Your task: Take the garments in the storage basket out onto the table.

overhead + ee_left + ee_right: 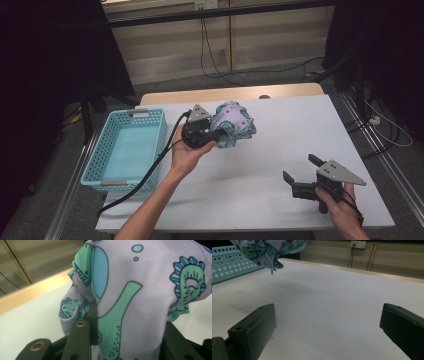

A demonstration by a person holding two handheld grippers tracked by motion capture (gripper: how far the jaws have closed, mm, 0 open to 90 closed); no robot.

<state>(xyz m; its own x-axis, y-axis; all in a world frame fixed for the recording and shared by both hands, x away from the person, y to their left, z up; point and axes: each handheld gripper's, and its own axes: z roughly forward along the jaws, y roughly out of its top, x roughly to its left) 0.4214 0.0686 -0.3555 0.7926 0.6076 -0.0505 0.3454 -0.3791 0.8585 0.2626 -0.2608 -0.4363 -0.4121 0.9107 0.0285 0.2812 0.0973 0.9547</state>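
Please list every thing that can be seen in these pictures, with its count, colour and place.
cloth: one, lilac with green and blue print, bunched in the left gripper, lifted off the table
basket: one, light blue, on the table's left edge
table: one, white top with a wooden far edge
cables: dark, on the floor and wall behind the table
wall socket: one, white, on the back wall
left gripper: one, black, shut on the cloth, left of the table's middle
right gripper: one, black, jaws open, near the table's right front
hands: two, holding the grippers

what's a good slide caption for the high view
Left tongs grip a bunched paisley cloth beside the basket; right tongs open.
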